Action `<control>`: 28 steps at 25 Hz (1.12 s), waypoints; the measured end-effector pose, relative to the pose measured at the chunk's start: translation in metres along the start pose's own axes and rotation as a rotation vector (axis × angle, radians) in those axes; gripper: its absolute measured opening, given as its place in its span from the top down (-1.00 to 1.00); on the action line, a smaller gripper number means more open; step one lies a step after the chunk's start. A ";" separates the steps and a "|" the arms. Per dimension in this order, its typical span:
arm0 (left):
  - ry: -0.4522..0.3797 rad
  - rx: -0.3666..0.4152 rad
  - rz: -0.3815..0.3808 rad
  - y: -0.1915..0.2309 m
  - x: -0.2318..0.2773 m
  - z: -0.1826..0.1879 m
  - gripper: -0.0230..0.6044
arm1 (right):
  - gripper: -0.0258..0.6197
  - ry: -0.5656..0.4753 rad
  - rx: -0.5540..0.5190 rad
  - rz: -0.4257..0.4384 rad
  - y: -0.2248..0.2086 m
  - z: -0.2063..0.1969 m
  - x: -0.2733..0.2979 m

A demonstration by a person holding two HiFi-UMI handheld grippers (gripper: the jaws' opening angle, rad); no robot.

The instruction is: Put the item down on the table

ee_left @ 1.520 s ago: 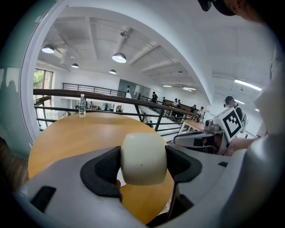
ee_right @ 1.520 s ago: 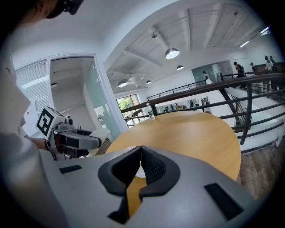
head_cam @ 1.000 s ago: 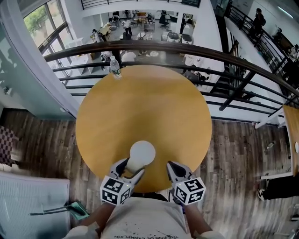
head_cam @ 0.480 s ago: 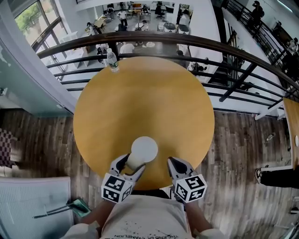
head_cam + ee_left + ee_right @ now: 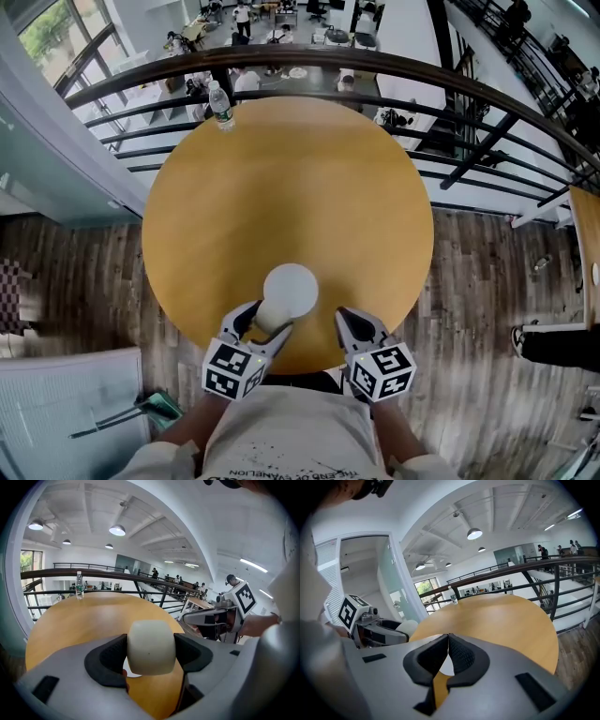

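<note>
A water bottle point(image 5: 220, 110) stands upright at the far left rim of the round wooden counter point(image 5: 309, 187), well apart from everything else. Near the counter's close edge, the left gripper point(image 5: 264, 326) pinches a white rounded item point(image 5: 289, 291) between its two dark pads, one pad pressed on each side of it; the item sits over the wood, though whether its base touches the surface cannot be made out. Just to the right, the right gripper point(image 5: 448, 654) hangs over the same near edge with its jaws pressed together on nothing.
</note>
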State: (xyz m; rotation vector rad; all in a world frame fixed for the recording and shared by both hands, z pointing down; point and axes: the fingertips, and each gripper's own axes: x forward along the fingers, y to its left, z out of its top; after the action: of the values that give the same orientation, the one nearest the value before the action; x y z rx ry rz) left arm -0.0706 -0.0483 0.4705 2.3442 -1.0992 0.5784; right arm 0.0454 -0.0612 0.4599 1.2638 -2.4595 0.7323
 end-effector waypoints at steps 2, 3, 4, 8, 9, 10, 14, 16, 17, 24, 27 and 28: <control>0.005 -0.001 -0.002 0.001 0.002 -0.002 -0.10 | 0.84 0.004 -0.001 0.000 0.000 -0.001 0.001; 0.007 0.000 -0.003 0.002 0.003 -0.002 -0.10 | 0.84 0.006 -0.002 -0.001 0.000 -0.002 0.002; 0.008 0.000 -0.004 0.003 0.003 -0.002 -0.09 | 0.84 0.009 -0.003 -0.002 0.000 -0.002 0.003; 0.016 -0.008 -0.012 0.005 0.007 -0.004 -0.10 | 0.84 0.018 -0.003 -0.007 -0.003 -0.005 0.005; 0.020 -0.006 -0.012 0.006 0.009 -0.006 -0.09 | 0.84 0.019 -0.001 -0.009 -0.005 -0.006 0.006; 0.025 0.001 -0.013 0.006 0.010 -0.007 -0.09 | 0.84 0.019 0.002 -0.011 -0.006 -0.006 0.006; 0.045 0.044 -0.016 0.006 0.017 -0.013 -0.10 | 0.84 0.028 0.014 -0.013 -0.008 -0.010 0.009; 0.052 0.037 -0.019 0.007 0.020 -0.016 -0.10 | 0.84 0.038 0.016 -0.009 -0.008 -0.012 0.011; 0.054 0.032 -0.020 0.007 0.021 -0.018 -0.10 | 0.84 0.042 0.016 -0.007 -0.008 -0.014 0.012; 0.073 0.028 -0.009 0.017 0.032 -0.026 -0.09 | 0.84 0.073 0.030 -0.012 -0.012 -0.026 0.017; 0.086 0.036 -0.010 0.019 0.041 -0.030 -0.10 | 0.84 0.086 0.036 -0.008 -0.014 -0.032 0.021; 0.091 0.036 -0.010 0.020 0.044 -0.032 -0.09 | 0.84 0.090 0.038 -0.006 -0.015 -0.034 0.022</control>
State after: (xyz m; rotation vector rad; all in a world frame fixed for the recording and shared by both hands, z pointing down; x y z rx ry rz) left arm -0.0658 -0.0660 0.5255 2.3278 -1.0433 0.6990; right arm 0.0454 -0.0644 0.5028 1.2233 -2.3799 0.8198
